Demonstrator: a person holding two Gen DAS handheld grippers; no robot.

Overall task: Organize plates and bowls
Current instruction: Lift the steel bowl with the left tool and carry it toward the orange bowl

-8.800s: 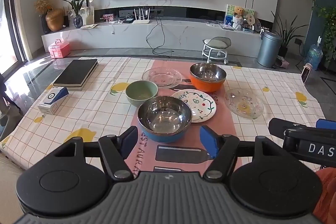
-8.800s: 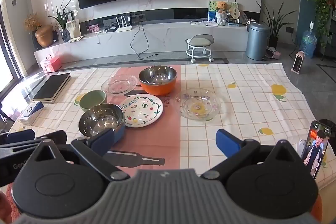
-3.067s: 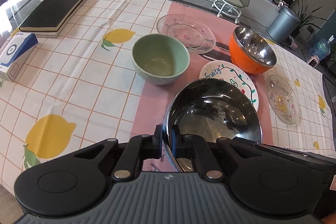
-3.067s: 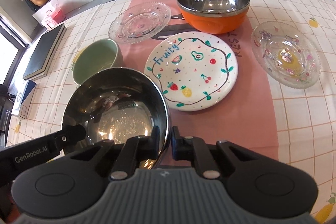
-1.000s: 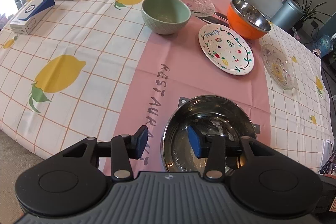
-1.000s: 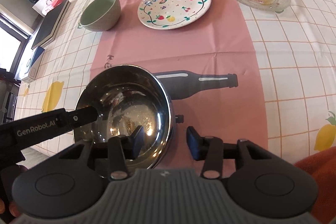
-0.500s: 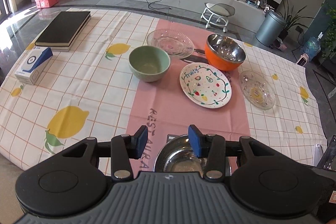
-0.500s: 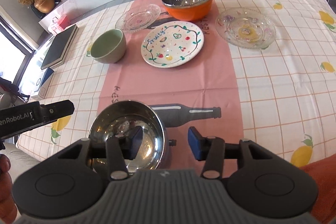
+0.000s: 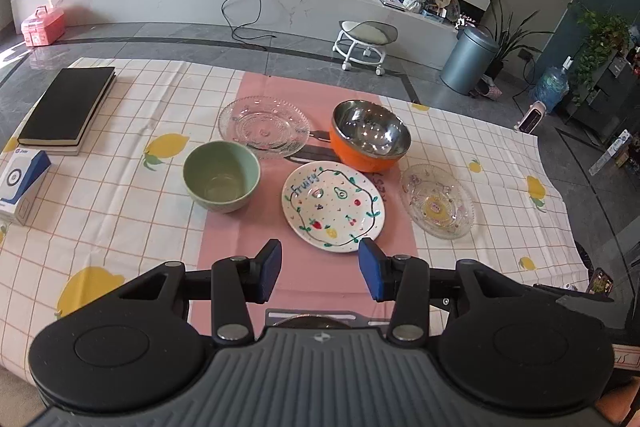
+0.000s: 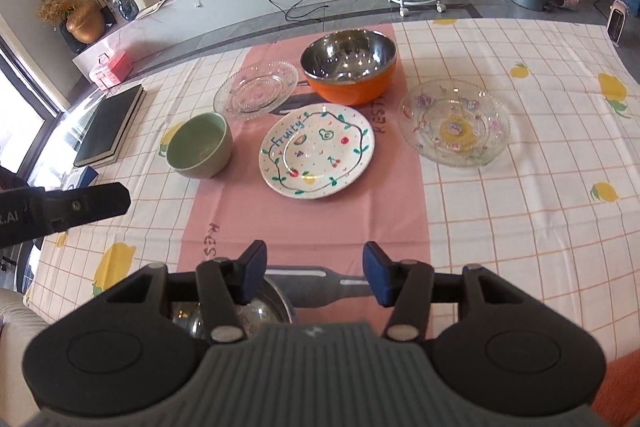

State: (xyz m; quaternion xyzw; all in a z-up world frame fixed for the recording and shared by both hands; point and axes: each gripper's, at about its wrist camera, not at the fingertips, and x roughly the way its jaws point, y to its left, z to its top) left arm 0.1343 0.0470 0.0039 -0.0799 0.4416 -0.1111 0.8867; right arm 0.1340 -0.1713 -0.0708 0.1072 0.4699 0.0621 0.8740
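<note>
Your left gripper [image 9: 319, 269] has its fingers apart and holds nothing; it hangs above the near part of the pink runner [image 9: 312, 279]. Your right gripper [image 10: 315, 273] also has its fingers apart and is empty.

The steel bowl [image 10: 240, 311] sits on the tabletop [image 10: 520, 227] at the near edge. In the right wrist view it lies directly under the left finger of your right gripper, and only part of its rim and inside shows. In the left wrist view it is almost hidden below the gripper body.

Farther away, on the pink runner, you have the fruit plate [image 9: 333, 206] in the middle. The green bowl [image 9: 221, 176] stands to its left, apart from it. The orange bowl with steel inside [image 9: 370, 135] stands behind the fruit plate, and their edges look very near or touching; I cannot tell which. One clear glass plate [image 9: 264, 127] lies behind the green bowl, just left of the orange bowl. A second glass plate with a yellow centre [image 9: 437, 206] lies to the right of the fruit plate, on the checked cloth.

At the far left of the tabletop lies a black book [image 9: 66, 105], with a blue and white box [image 9: 20, 185] nearer to you.
</note>
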